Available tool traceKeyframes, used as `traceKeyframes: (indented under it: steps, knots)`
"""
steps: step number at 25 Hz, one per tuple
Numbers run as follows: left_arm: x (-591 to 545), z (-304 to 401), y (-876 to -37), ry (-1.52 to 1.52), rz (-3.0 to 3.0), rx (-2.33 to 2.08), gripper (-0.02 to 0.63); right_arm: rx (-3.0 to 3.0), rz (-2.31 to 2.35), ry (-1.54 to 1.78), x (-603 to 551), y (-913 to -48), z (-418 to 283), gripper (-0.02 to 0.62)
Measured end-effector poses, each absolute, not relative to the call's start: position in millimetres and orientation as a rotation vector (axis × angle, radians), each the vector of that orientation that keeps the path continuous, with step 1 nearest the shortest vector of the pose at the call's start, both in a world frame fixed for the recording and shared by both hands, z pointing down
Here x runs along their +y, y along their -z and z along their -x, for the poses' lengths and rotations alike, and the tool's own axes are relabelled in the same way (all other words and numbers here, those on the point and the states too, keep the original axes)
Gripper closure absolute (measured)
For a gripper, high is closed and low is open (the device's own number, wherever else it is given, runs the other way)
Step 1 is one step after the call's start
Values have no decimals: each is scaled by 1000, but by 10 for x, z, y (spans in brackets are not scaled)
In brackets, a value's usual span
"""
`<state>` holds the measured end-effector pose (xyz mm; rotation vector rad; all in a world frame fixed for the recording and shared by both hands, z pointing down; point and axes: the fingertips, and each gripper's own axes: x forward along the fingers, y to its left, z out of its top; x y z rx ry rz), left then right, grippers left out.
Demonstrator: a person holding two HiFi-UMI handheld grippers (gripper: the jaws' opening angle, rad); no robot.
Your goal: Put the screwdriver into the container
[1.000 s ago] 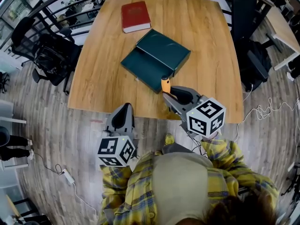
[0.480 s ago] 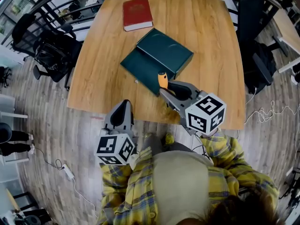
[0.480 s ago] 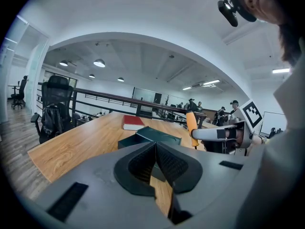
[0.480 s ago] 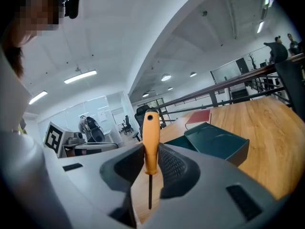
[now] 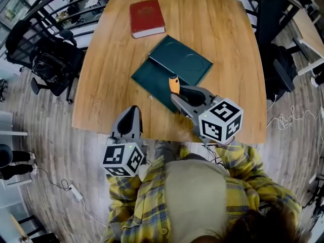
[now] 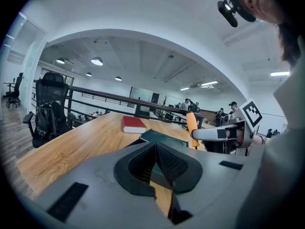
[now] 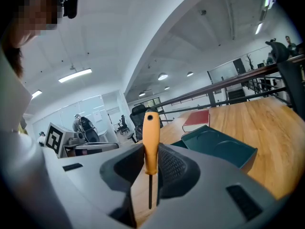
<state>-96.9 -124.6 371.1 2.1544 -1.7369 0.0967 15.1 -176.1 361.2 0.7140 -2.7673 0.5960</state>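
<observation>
Screwdriver (image 7: 150,151) shaft: right gripper view, not head

No words, brands or numbers are showing legibly anywhere; the only signs are the black-and-white square markers (image 5: 220,121), which are sitting on the cubes at the rear of the left gripper (image 5: 132,116) and the right gripper (image 5: 178,97); they are carrying block patterns, not letters or digits; the red book (image 5: 147,17), lying well ahead of both grippers, is showing nothing on its cover that is large enough to read.
</observation>
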Motion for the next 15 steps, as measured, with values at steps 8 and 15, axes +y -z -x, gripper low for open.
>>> traceKeyframes:
  steps: [8,15]
  knots:
    - [-1594,1193,-3756,-79,-2186,-1667,597,-2721,-772,-605,-2053,-3666,67,453]
    - [-1768,1317,-3866,-73,-2187,-1616,595,-2664,-789,-627,-2188,-3851,216,453]
